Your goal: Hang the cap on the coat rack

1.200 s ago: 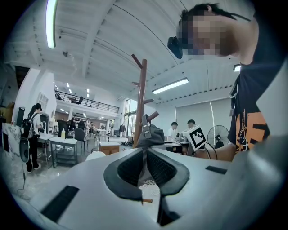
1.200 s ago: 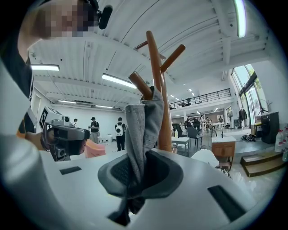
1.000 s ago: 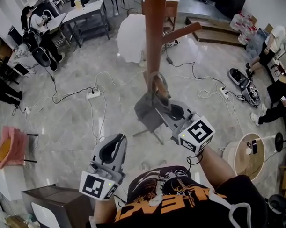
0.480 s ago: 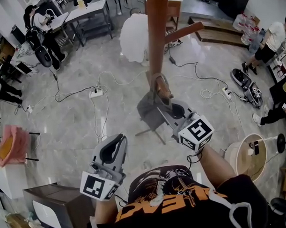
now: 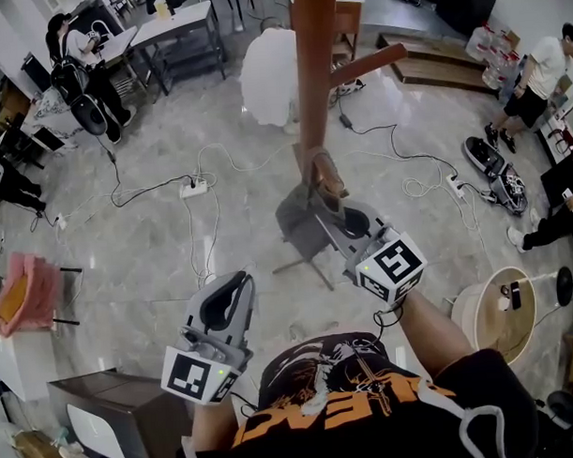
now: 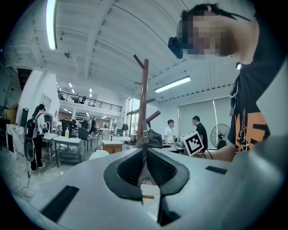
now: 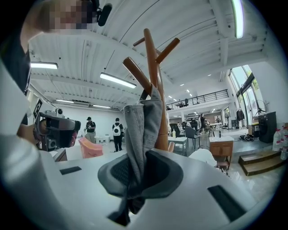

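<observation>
Cap (image 7: 143, 130) pinched in R gripper (image 5: 328, 212), up against rack (image 5: 315, 72) pole, just below peg (image 7: 136, 75); peg sits up-fwd of jaws. L gripper (image 5: 234, 283) pressed together, empty, farther back.

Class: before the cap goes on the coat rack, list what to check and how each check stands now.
1. Right gripper holds the cap: ok, fabric pinched between its jaws.
2. Cap up against the coat rack: ok, beside the post.
3. Cap hooked over a peg: cannot tell.
4. Left gripper out of the way: ok, shut, empty, apart from the rack.
5. Floor free of cables: not ok, cables trail near the rack.
</observation>
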Available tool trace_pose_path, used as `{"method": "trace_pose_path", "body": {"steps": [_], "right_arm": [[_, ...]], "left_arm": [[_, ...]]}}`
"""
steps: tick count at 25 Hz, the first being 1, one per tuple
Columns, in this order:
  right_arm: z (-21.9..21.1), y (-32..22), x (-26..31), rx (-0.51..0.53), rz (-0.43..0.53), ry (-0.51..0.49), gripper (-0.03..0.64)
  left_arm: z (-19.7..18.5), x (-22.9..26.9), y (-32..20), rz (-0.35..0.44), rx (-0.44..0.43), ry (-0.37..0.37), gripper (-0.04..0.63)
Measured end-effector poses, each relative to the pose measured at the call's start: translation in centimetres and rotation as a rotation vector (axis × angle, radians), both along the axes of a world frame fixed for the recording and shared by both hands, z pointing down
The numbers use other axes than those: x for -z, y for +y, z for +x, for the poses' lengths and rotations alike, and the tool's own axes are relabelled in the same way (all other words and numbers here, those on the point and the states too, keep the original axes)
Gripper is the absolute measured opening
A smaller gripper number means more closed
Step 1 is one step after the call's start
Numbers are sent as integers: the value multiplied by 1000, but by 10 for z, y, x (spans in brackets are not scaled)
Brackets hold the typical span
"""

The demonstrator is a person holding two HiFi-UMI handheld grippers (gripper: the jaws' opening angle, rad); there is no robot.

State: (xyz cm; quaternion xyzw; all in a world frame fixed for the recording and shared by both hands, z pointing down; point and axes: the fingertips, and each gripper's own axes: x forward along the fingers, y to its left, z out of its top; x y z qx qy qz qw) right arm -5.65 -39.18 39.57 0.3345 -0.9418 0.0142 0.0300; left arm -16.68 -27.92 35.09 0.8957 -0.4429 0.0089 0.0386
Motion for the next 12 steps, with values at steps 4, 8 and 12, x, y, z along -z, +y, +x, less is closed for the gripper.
{"method": "trace_pose_path", "body": {"steps": [4, 8, 12], "right_arm": [[-1, 0, -3, -10, 9, 4, 44], [0, 0, -4, -17, 27, 14, 101], [4, 0, -2, -9, 30, 1, 194]], "left_arm": [[-2, -1, 4, 3, 0, 4, 46], [-2, -3, 6, 2, -2, 4, 46], [2, -2, 3, 2, -7, 5, 46]]}}
